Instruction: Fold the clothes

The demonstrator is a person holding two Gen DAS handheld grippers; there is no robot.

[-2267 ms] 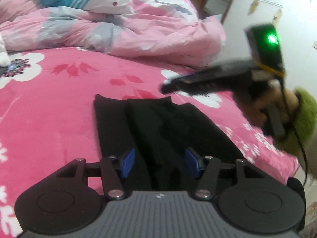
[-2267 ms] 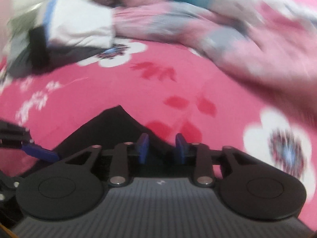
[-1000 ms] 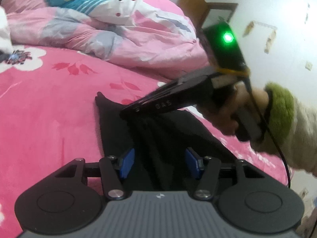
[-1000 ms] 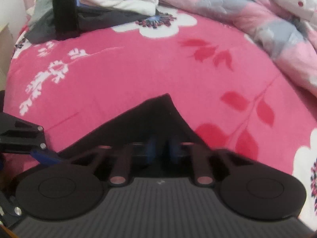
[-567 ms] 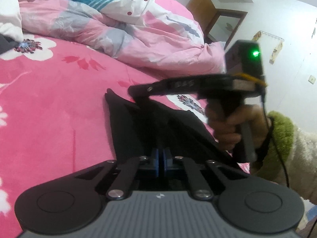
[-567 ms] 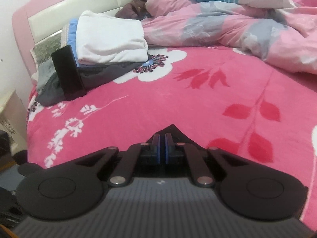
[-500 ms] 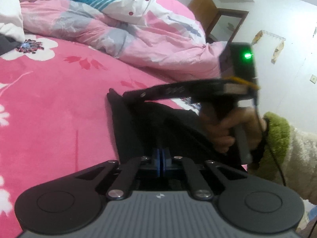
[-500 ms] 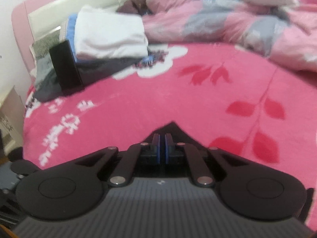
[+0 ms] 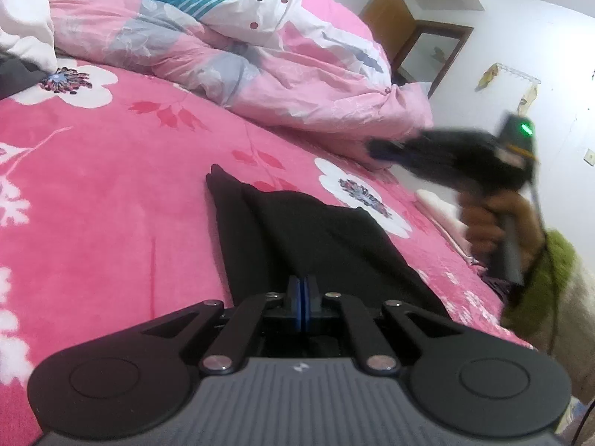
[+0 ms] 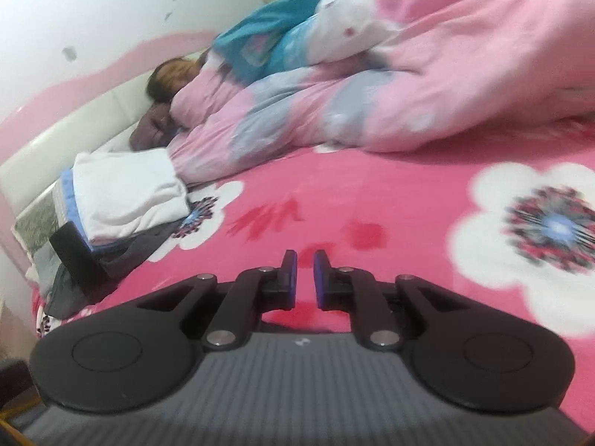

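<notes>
- The black garment [image 9: 316, 238] lies flat on the bed [image 9: 93, 223], a long narrow strip that looks already folded lengthwise, out in the open part of the pink cover and well short of the rumpled quilt [image 9: 260, 59].
- Left tool [image 9: 302, 297] sits at the near end of the garment with its pads pressed together. They look clamped on the near hem, though the cloth between them is hard to make out against all that black.
- Right tool [image 10: 305, 278] has just been opening. There's a small gap between its pads with nothing in it, only pink bed showing through. In the left wrist view it's blurry, up off the garment on the quilt side, with the person's hand [image 9: 487, 223] around the handle.
- So my read: one lengthwise fold is laid down and let go, and the cross fold comes next.
- Next move probably needs the right tool to come back to the garment's near end beside the left one and pinch the other corner, then both carry that end over to the far end.
- Keep the two corners level or the strip goes skewed.
- The folded stack [image 10: 126, 193], far beyond the garment at the headboard, is likely where it ends up.
</notes>
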